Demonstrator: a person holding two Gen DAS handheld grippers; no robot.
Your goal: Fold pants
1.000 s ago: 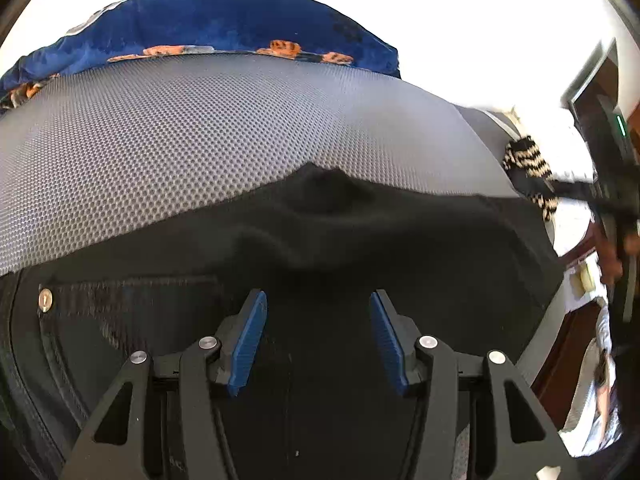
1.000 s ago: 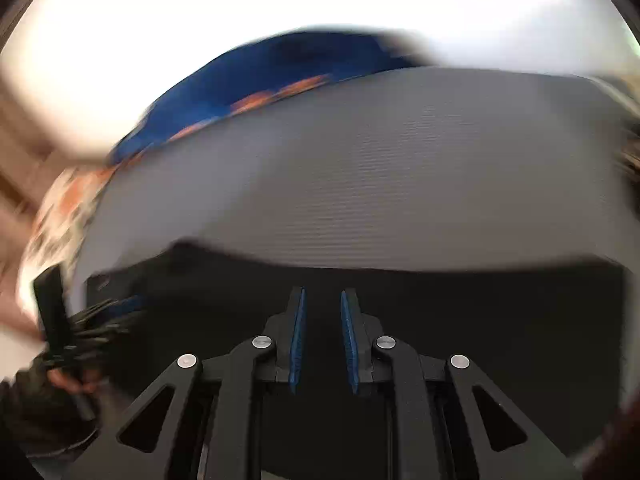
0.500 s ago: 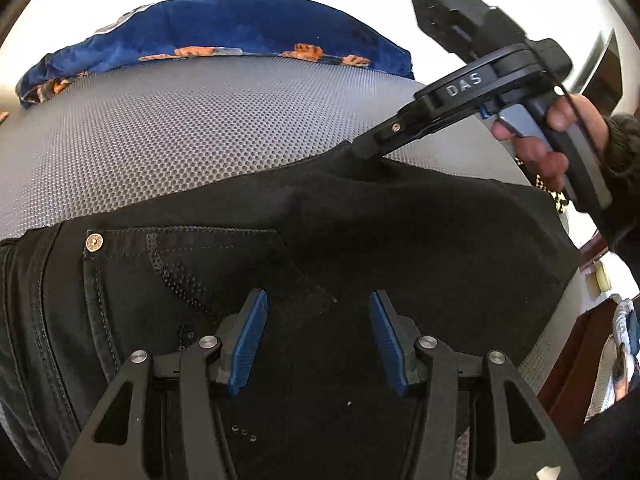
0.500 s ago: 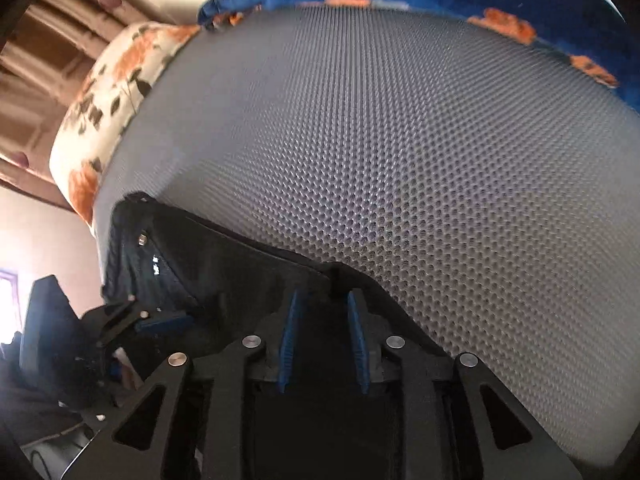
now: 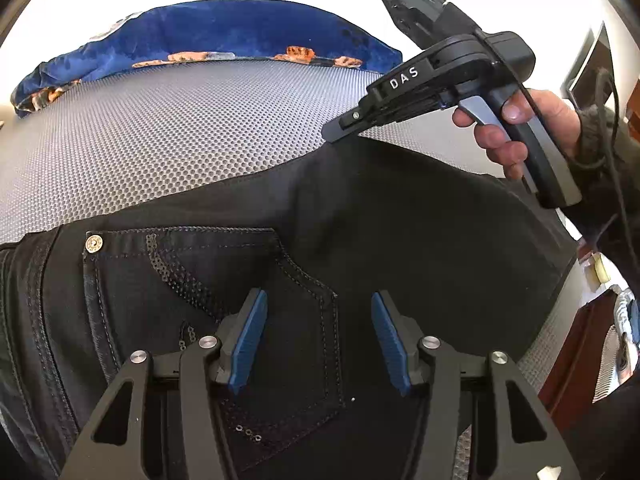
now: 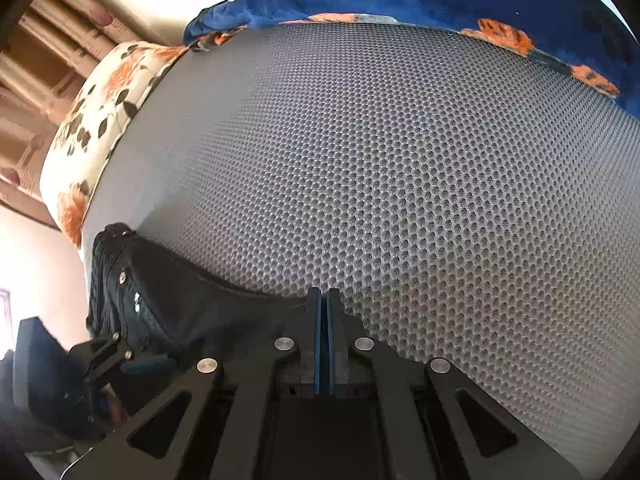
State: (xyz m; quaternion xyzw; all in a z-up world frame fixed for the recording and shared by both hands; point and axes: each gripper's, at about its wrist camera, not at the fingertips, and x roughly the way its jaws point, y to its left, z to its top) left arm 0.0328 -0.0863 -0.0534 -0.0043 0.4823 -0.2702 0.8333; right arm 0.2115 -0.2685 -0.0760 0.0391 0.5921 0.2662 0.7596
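Note:
Black pants (image 5: 360, 216) with a stitched, sequinned back pocket (image 5: 224, 264) lie on a grey mesh mat (image 5: 180, 128). My left gripper (image 5: 316, 336) is open, hovering over the pocket area. My right gripper (image 5: 332, 138) comes in from the upper right, held by a hand, its tip at the far edge of the pants. In the right wrist view my right gripper (image 6: 323, 304) has its blue pads closed at the pants' edge (image 6: 208, 304). Whether fabric is pinched is not clear. The left gripper (image 6: 120, 360) shows at lower left there.
A blue blanket with orange patches (image 5: 224, 36) lies along the mat's far edge. A white floral pillow (image 6: 100, 120) sits at the mat's far left corner in the right wrist view. Wooden furniture (image 5: 572, 340) stands at the right beyond the mat's edge.
My right gripper swung onto the far edge of the pants and its jaws closed. My left gripper stayed open and shifted slightly, bringing more of the pocket into view.

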